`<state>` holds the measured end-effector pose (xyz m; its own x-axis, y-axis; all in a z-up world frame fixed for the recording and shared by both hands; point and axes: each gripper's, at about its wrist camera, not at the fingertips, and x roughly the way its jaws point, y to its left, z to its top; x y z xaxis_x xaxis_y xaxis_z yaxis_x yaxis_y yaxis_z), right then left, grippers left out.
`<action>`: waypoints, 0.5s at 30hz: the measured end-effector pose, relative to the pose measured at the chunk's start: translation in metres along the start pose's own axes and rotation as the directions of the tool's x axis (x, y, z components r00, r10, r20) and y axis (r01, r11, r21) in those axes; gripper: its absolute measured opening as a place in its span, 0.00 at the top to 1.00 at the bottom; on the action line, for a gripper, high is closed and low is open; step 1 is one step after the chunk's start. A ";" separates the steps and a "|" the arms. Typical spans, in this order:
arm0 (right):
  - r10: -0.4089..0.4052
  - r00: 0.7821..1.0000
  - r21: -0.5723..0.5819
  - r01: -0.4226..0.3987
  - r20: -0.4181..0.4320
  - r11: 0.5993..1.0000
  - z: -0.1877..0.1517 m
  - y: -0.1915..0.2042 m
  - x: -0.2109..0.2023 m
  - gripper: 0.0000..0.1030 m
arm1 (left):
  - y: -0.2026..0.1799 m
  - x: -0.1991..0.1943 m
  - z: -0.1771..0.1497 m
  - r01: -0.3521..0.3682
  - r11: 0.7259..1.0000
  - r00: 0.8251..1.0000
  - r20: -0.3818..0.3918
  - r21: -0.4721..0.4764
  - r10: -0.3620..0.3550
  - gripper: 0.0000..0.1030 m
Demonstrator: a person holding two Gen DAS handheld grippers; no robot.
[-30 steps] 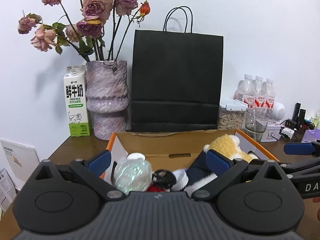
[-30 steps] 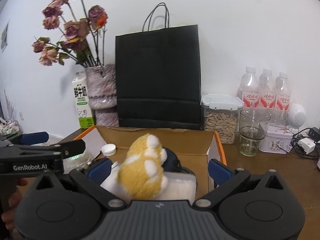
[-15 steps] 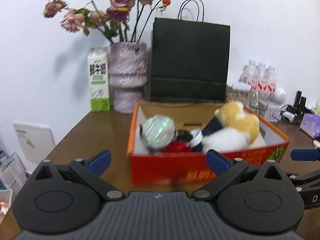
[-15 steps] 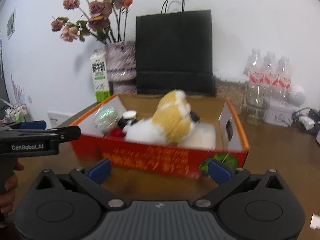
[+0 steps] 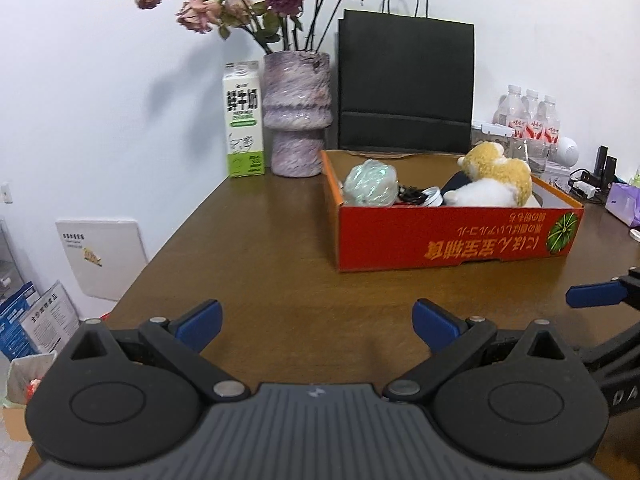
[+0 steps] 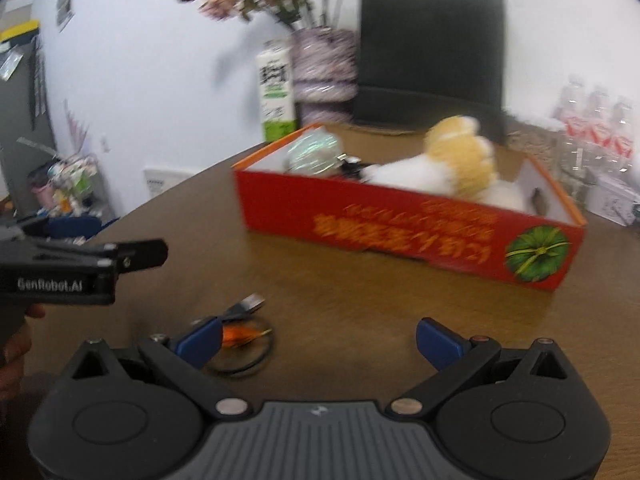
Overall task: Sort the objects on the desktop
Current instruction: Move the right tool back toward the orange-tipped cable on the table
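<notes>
A red cardboard box (image 5: pixel 456 236) (image 6: pixel 404 232) stands on the brown table. Inside it lie a yellow and white plush toy (image 5: pixel 492 180) (image 6: pixel 452 164), a shiny greenish ball (image 5: pixel 370 183) (image 6: pixel 314 151) and small dark items (image 5: pixel 416 194). A coiled black USB cable with an orange tie (image 6: pixel 242 334) lies on the table near the right gripper's left fingertip. My left gripper (image 5: pixel 316 322) is open over bare table, well short of the box. My right gripper (image 6: pixel 318 340) is open too, holding nothing. The left gripper's body (image 6: pixel 80 268) shows at the left of the right wrist view.
Behind the box stand a milk carton (image 5: pixel 243 120), a purple vase of dried roses (image 5: pixel 297 112) and a black paper bag (image 5: pixel 406 88). Water bottles (image 5: pixel 528 118), a glass and chargers crowd the back right. A purple pack (image 5: pixel 624 202) lies at the right edge.
Both grippers have pulled back from over the box toward the table's near side. The box now sits farther ahead, and the USB cable has come into the right wrist view.
</notes>
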<state>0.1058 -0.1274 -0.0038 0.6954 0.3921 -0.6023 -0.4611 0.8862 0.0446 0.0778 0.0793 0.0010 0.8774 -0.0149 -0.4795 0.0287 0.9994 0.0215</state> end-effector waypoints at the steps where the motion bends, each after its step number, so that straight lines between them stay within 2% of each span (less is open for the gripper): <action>1: 0.006 1.000 -0.012 -0.006 -0.007 1.000 -0.002 0.006 0.001 0.00 | 0.003 -0.002 -0.002 0.001 1.000 1.000 -0.003 -0.002 -0.001 0.00; 5: 0.027 0.999 -0.046 -0.029 -0.035 0.999 -0.005 0.020 0.011 0.00 | 0.014 -0.008 -0.011 0.011 1.000 1.000 -0.023 -0.016 -0.011 0.00; 9: 0.024 0.998 -0.069 -0.028 -0.060 0.997 -0.005 0.030 0.022 0.09 | 0.021 -0.012 -0.015 0.030 0.999 0.999 -0.026 -0.032 -0.030 0.00; 12: 0.031 0.998 -0.080 -0.036 -0.061 0.996 -0.005 0.035 0.027 0.12 | 0.025 -0.014 -0.017 0.043 0.998 0.999 -0.024 -0.045 -0.044 0.00; 15: 0.051 0.997 -0.074 -0.055 -0.050 0.996 -0.004 0.037 0.029 0.22 | 0.029 -0.015 -0.019 0.053 0.997 0.998 -0.026 -0.060 -0.055 0.00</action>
<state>0.1068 -0.0840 -0.0224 0.6423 0.4242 -0.6383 -0.5380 0.8427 0.0187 0.0568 0.1096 -0.0080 0.8619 -0.0687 -0.5025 0.0463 0.9973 -0.0568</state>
